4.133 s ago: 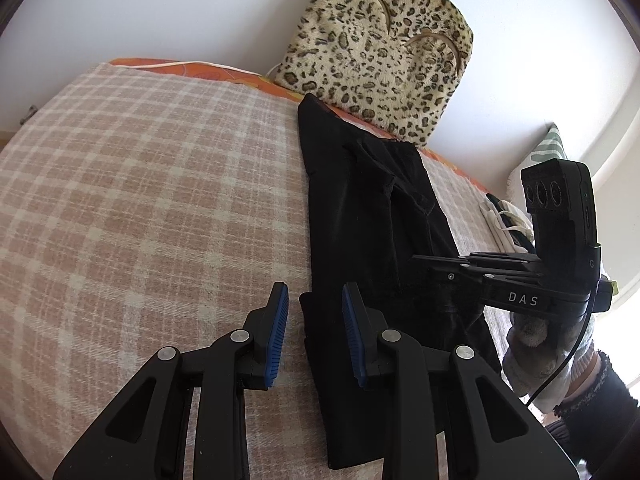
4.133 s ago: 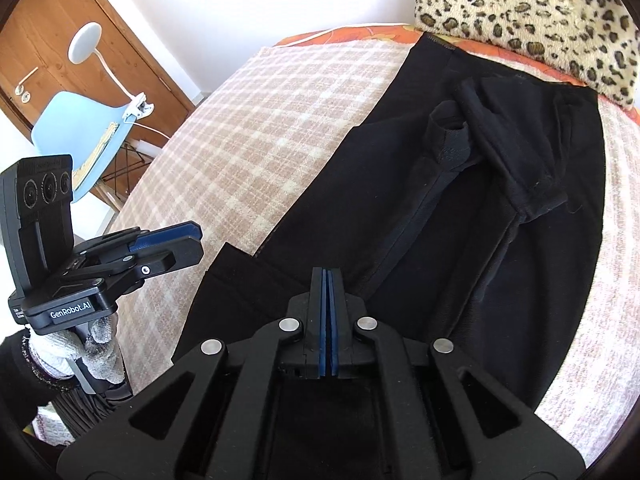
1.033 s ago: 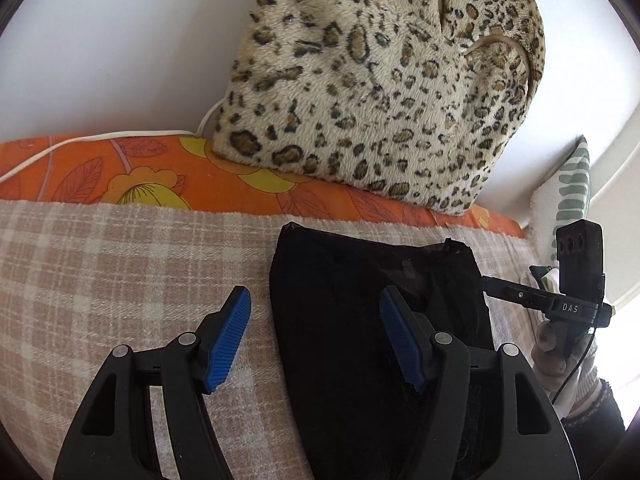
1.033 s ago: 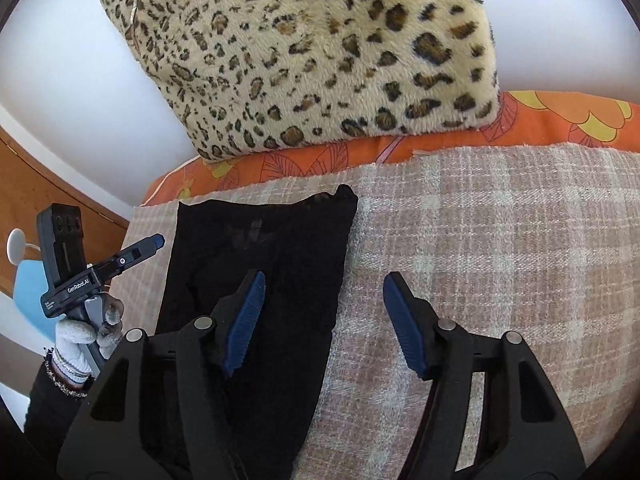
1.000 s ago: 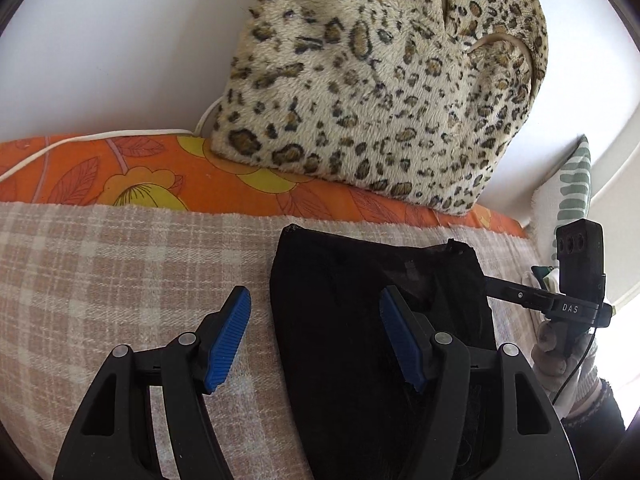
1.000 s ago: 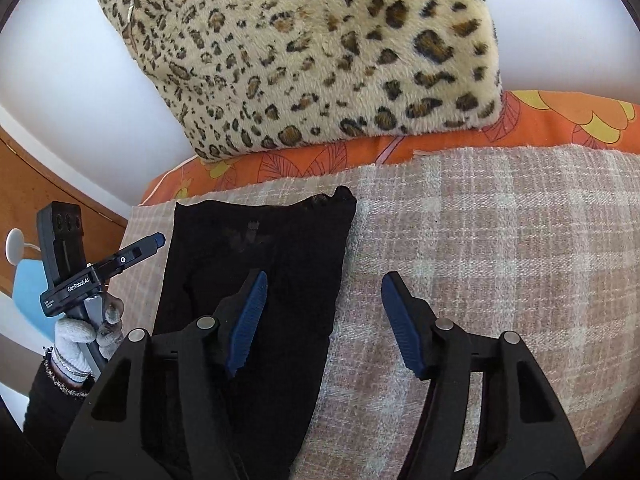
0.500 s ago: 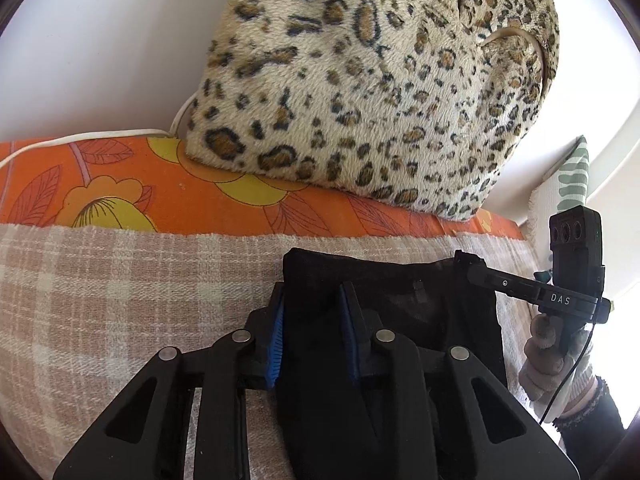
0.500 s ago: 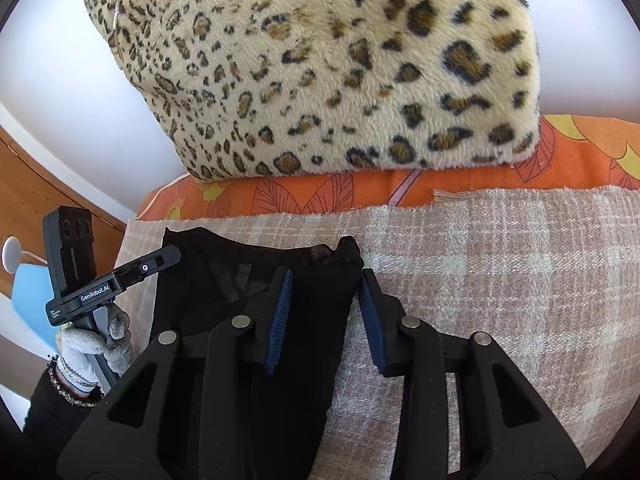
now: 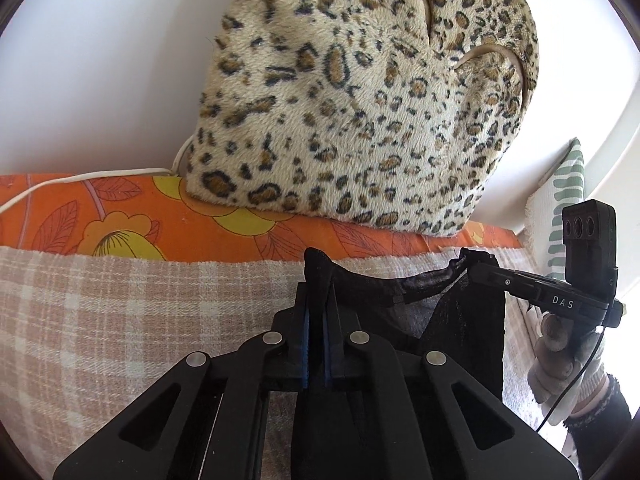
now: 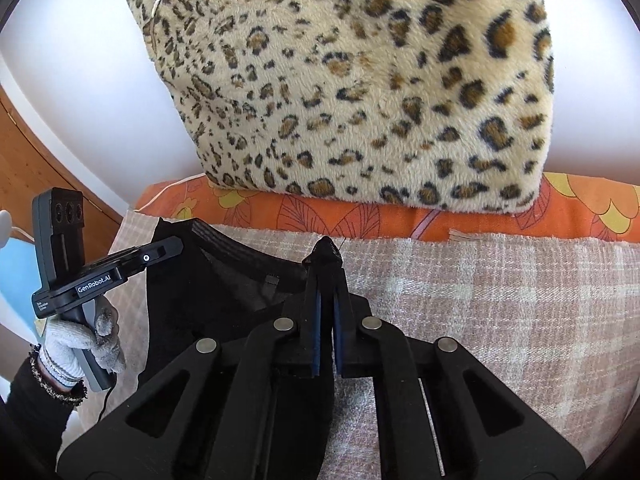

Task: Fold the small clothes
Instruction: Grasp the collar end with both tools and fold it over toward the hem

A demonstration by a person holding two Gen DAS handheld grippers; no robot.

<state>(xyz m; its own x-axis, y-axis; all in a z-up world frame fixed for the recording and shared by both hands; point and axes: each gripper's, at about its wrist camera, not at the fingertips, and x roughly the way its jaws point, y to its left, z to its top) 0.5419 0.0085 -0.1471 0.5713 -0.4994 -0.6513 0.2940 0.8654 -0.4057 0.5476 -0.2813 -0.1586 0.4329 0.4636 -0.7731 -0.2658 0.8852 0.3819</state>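
Note:
A black garment (image 9: 464, 332) lies on the checked blanket, its far edge near the orange sheet. My left gripper (image 9: 315, 300) is shut on the garment's far left corner, which pokes up between the blue pads. My right gripper (image 10: 327, 300) is shut on the far right corner of the black garment (image 10: 208, 292). The edge between the two corners is lifted and sags. Each gripper shows in the other's view: the right one (image 9: 480, 268) at the right, the left one (image 10: 172, 245) at the left.
A leopard-print cushion (image 9: 360, 112) leans on the white wall just beyond the garment. An orange flowered sheet (image 9: 120, 216) with a white cable runs along the back. The checked blanket (image 10: 500, 300) spreads to both sides. A striped pillow (image 9: 564, 200) sits far right.
Both grippers have closed from wide open onto the garment's far corners. The far edge has lifted off the blanket and bunched between them.

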